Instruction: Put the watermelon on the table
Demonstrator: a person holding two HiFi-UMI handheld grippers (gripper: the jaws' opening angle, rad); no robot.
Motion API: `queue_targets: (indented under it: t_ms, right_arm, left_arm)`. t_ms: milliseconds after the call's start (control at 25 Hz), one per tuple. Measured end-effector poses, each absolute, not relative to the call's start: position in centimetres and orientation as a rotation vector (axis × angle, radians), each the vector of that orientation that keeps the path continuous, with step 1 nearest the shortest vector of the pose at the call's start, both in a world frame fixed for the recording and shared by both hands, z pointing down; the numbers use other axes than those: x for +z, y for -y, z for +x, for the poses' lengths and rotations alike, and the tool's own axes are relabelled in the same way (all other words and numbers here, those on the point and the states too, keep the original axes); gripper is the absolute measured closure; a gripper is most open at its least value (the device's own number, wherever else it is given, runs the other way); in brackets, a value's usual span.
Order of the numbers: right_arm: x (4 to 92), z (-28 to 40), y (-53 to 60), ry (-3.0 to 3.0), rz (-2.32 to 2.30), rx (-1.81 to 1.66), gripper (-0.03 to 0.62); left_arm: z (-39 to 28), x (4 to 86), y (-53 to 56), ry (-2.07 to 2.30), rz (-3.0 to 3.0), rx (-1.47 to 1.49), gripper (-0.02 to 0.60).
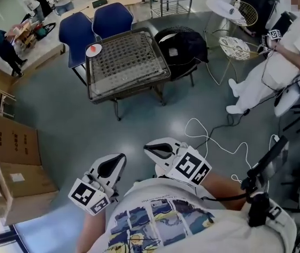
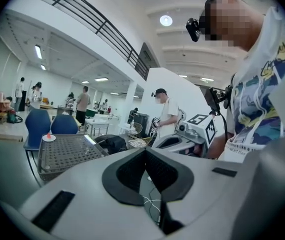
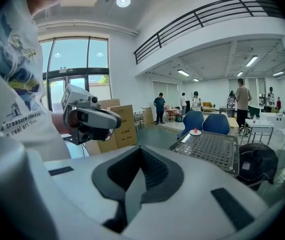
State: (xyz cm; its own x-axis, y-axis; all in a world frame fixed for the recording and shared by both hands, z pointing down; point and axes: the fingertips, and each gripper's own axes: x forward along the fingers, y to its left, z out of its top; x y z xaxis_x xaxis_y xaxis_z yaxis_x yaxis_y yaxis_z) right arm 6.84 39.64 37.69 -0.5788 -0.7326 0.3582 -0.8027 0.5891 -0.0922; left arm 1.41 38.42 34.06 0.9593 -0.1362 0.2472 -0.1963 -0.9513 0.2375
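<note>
Both tools are held close to the person's chest at the near edge of the head view, side by side and apart. The left gripper [image 1: 119, 159] is clenched, its dark pads meeting at the tip with nothing between them. The right gripper [image 1: 150, 149] is clenched too, and empty. Both point roughly toward the table [image 1: 155, 77], which stands well away across the grey floor [image 1: 87, 125].

The table has a perforated top. On its far left corner sits a small white plate [image 1: 93, 50] with a red piece on it, probably the watermelon [image 1: 93, 48], though it is too small to be sure. Nothing touches the plate.

Two blue chairs [image 1: 95, 22] stand just behind the table on its far side. A black bag [image 1: 184, 46] lies just to the right of the table. Cardboard boxes [image 1: 13, 162] are stacked at the near left. A white cable [image 1: 213, 141] loops over the floor to the right of the grippers. A person in white [image 1: 276, 62] sits at the far right.
</note>
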Motion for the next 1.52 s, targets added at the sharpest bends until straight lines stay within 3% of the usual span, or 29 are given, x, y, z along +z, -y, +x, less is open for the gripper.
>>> queue_targets:
  t_ms: [600, 1520]
  right_arm:
    - [36.6, -0.3, -40.6, 2.550, 1.192, 0.329, 0.585]
    - [37.3, 1.0, -38.3, 2.529, 1.169, 0.337, 0.585]
  left_arm:
    - [-5.2, 34.9, -39.8, 0.270, 2.797, 0.334, 0.572]
    - [-3.8, 35.5, -37.3, 0.238, 2.787, 0.344, 0.572]
